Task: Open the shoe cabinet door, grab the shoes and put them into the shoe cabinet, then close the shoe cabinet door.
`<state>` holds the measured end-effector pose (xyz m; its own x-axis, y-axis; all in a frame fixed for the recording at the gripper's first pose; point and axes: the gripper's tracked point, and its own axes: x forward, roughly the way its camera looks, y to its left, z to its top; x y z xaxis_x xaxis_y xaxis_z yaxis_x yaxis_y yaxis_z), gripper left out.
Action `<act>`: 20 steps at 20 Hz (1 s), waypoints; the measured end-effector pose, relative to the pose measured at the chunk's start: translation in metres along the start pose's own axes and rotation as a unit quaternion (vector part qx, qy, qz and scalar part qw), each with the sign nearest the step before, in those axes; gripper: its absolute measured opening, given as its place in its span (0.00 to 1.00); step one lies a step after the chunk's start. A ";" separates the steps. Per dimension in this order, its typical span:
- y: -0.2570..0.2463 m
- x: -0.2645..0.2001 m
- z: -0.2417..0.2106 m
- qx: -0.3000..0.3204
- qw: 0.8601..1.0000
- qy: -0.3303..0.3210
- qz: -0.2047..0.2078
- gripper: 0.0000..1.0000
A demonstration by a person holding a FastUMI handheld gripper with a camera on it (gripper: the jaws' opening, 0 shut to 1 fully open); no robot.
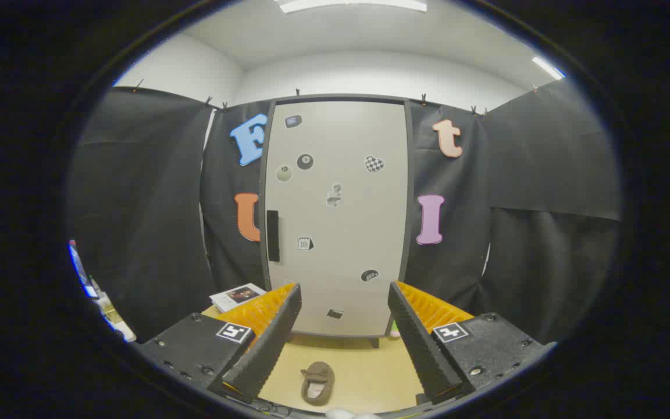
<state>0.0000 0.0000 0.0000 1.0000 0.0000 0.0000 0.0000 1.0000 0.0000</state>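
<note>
Straight ahead at 12 o'clock stands the tall pale-grey shoe cabinet with a dark frame [335, 215], its flat door dotted with small stickers and fully closed, the black vertical bar handle [273, 235] sitting on the door's left edge at about 10 o'clock from the fingertips. Gripper [344, 294] hangs in front of it with nothing held: the two black ridged fingers [271, 343] with orange backing are spread wide apart, well short of the door, touching nothing. Down between the fingers, at 6 o'clock, lies one brown slipper-type shoe [317, 383] on the tan wooden floor [370, 372], toe pointing toward the cabinet, well apart from the cabinet base. At 6 o'clock below the shoe a small whitish thing pokes in, too cut off to name. At 9 o'clock, just beyond the left finger, a white booklet or card [237, 295] rests on the floor by the black cloth wall. Task progress, as judged: nothing done yet — door not opened, shoe not picked up, nothing stored. Left to do: reach the handle at 10 o'clock and pull the door open, come back for the shoe, place it inside, shut the door. The handle is narrow and close to the frame, so the fingers likely need careful lining-up.
</note>
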 end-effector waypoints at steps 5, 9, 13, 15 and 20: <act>0.005 -0.009 0.000 -0.010 1.000 -0.001 -0.003 0.98; 0.009 -0.011 -0.005 -0.008 1.000 0.005 -0.003 0.98; 0.012 -0.012 -0.006 -0.012 1.000 0.005 -0.006 0.98; 0.014 -0.010 -0.009 -0.018 1.000 0.007 -0.010 0.98; 0.021 0.005 -0.018 -0.022 0.999 0.020 -0.023 0.98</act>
<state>0.0053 0.0209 -0.0183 0.9981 -0.0476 -0.0392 0.0459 0.9979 -0.0453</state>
